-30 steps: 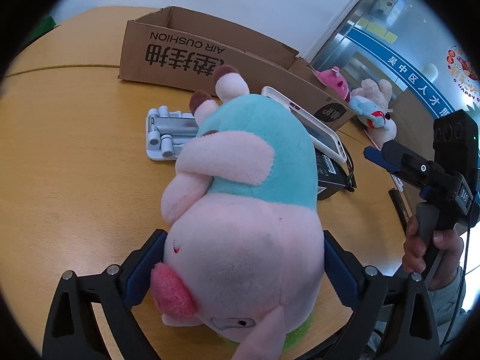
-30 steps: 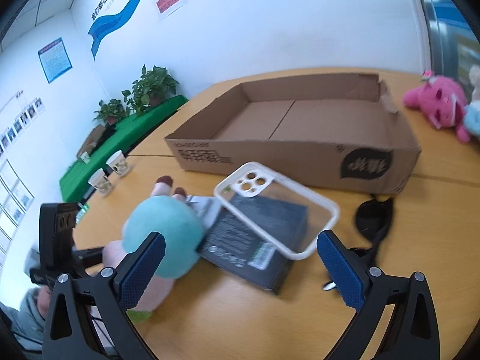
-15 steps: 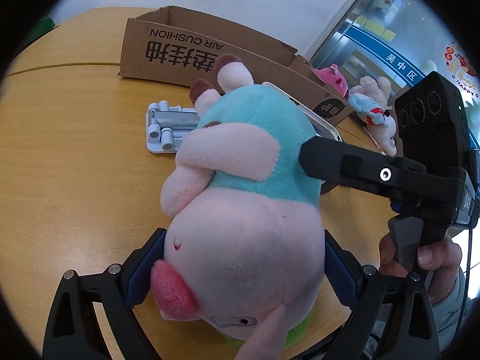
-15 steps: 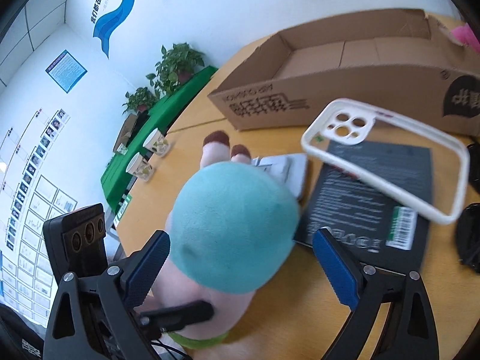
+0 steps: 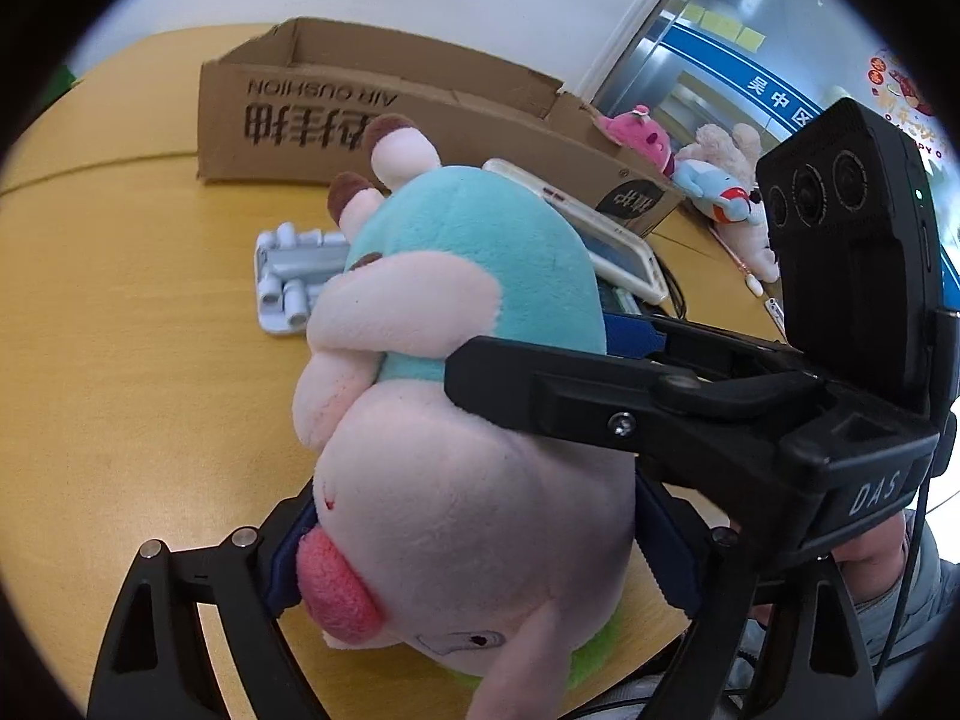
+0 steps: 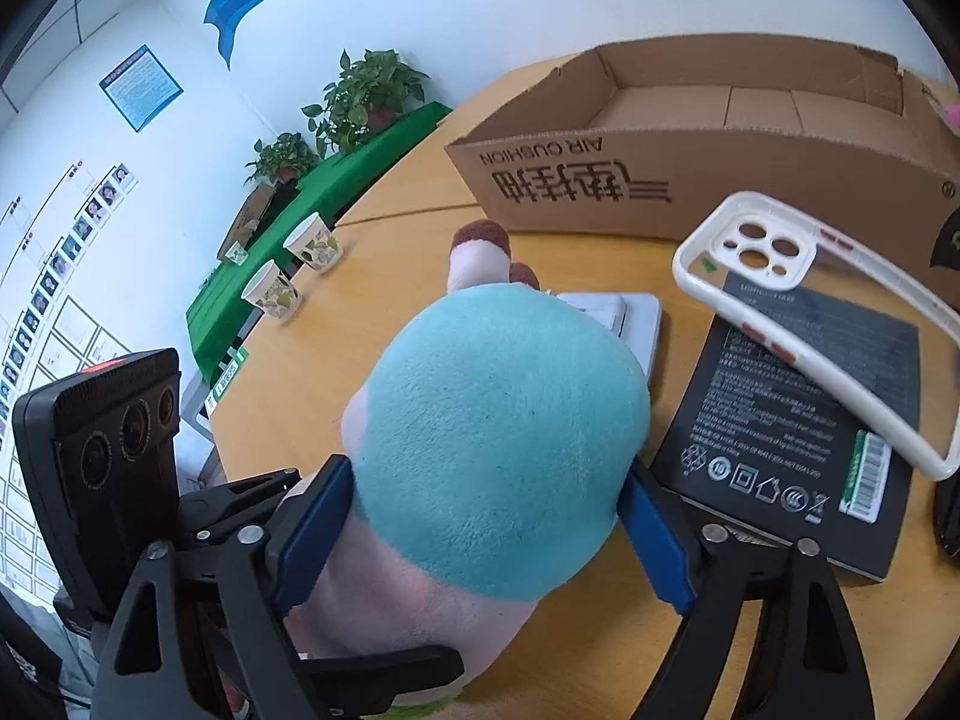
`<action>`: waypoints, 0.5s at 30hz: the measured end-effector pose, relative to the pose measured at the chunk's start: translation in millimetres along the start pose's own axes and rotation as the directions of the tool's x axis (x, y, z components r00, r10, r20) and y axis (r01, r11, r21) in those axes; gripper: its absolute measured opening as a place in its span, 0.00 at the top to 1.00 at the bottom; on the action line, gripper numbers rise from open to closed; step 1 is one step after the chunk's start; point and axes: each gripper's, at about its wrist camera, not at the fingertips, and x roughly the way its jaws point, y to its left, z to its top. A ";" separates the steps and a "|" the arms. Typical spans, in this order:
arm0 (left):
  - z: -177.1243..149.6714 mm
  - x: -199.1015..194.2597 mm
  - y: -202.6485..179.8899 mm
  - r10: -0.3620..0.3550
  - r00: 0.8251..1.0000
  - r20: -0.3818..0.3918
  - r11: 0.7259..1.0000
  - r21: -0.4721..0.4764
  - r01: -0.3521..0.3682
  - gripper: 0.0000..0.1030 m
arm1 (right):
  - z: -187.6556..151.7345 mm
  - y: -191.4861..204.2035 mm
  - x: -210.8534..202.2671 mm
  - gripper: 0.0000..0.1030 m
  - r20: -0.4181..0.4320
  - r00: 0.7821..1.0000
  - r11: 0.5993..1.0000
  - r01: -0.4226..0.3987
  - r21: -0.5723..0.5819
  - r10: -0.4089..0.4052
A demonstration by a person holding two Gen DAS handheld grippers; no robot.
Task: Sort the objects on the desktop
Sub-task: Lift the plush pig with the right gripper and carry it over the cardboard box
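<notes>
I have both claws on the same thing: a soft plush pig with a pink head and teal body [image 5: 462, 420]. It lies on the round wooden desk [image 5: 120, 330], its brown-tipped feet toward the shallow brown cardboard box printed "AIR CUSHION" [image 5: 372, 114].

My left claw [image 5: 474, 534] is clamped on the pig's pink head, its blue pads pressed into the fabric on either side. My right claw [image 6: 486, 516] grips the teal body from the other side; its blue pads [image 6: 312, 534] dent the fleece on both flanks. In the left wrist view the right claw's black arm crosses the pig from the right, with its camera block above it.

Just behind the pig a light grey folding phone stand [image 5: 288, 276] lies flat on the desk, partly hidden by the toy. To the pig's right a flat black product box with white print and a barcode sticker [image 6: 798, 420] rests on the desk, and a clear phone case with a white rim [image 6: 822, 324] lies tilted across its top, the camera cut-outs toward the cardboard box. The cardboard box shows nothing inside.

Beyond the cardboard box's far corner sit a bright pink plush toy [image 5: 636, 135] and a pale plush with a blue one [image 5: 726, 192] against it. Two patterned paper cups [image 6: 294, 270] stand near the desk's far edge, in front of potted green plants [image 6: 360, 102] on a green surface.
</notes>
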 end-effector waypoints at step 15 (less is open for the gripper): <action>110.8 -43.7 -53.9 -0.092 0.956 0.278 0.971 0.238 0.024 0.13 | 93.3 19.6 -103.8 0.22 0.309 0.944 0.977 0.168 -0.134 -0.119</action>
